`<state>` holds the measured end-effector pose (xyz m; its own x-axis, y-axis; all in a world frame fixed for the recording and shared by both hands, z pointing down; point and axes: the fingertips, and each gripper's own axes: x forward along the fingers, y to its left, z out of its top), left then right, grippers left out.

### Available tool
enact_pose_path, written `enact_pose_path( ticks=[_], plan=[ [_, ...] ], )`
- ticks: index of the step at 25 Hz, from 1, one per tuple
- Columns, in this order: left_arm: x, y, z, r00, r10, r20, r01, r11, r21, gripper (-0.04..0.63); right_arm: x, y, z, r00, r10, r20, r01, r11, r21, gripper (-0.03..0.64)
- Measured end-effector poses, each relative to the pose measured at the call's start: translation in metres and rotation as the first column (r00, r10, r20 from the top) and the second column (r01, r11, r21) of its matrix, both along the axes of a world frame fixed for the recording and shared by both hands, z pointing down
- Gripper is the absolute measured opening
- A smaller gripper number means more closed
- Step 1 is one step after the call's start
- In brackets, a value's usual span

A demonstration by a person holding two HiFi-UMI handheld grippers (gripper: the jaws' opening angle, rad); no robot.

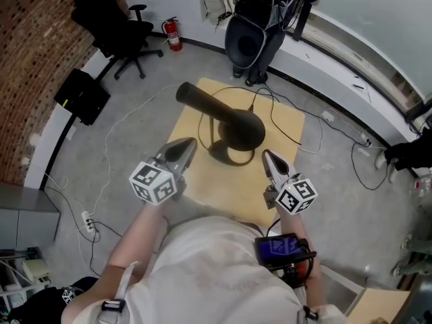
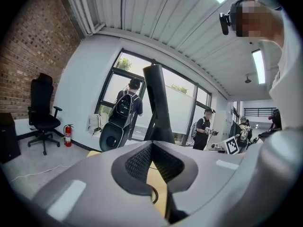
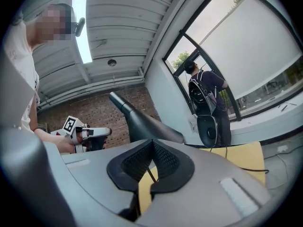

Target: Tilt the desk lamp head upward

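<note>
Pale wooden table (image 1: 287,123): my left gripper (image 1: 187,146) and right gripper (image 1: 268,156), jaws pressed together and empty, hover before the black cone-headed desk lamp (image 1: 236,123) mid-table, seemingly approaching; next, nudge its head (image 1: 202,103) upward.

Lamp (image 1: 233,123): matte black throughout.
Table (image 1: 287,123): pale yellow wood.
Left gripper (image 1: 191,142), right gripper (image 1: 267,155): grey shells.
Marker cubes (image 1: 156,182): white, with black square patterns.
Pads (image 2: 139,162): black, with a fine mesh texture.
Floor (image 1: 155,93): grey concrete.
Wall (image 1: 34,52), 10 o'clock: red-brown brick.
Chair (image 1: 111,22), 11 o'clock: black.
Extinguisher (image 1: 174,34), 11 o'clock: red.
White cable (image 1: 108,174), 9 o'clock.
Black cable (image 1: 358,167), 3 o'clock.
Shirt (image 1: 216,275), 6 o'clock: off-white.
Backpack (image 1: 260,2), 12 o'clock: black.
</note>
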<state>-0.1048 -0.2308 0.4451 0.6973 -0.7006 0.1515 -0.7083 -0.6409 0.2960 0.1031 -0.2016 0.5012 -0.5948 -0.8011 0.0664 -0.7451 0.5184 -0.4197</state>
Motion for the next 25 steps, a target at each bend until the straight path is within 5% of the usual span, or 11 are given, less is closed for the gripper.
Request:
enact_pose_path(
  ticks=[12,25],
  plan=[
    [-0.014,-0.024,-0.04,0.999,0.037,0.016,-0.038,0.996,0.084,0.012,0.016,-0.016,-0.006,0.998,0.043,0.035,-0.043,0.999,0.017,0.014],
    [-0.02,-0.045,-0.11,0.996,0.086,0.028,-0.09,0.976,0.198,0.167,0.021,-0.029,-0.01,0.999,0.032,0.04,-0.032,0.999,0.012,0.014]
  ],
)
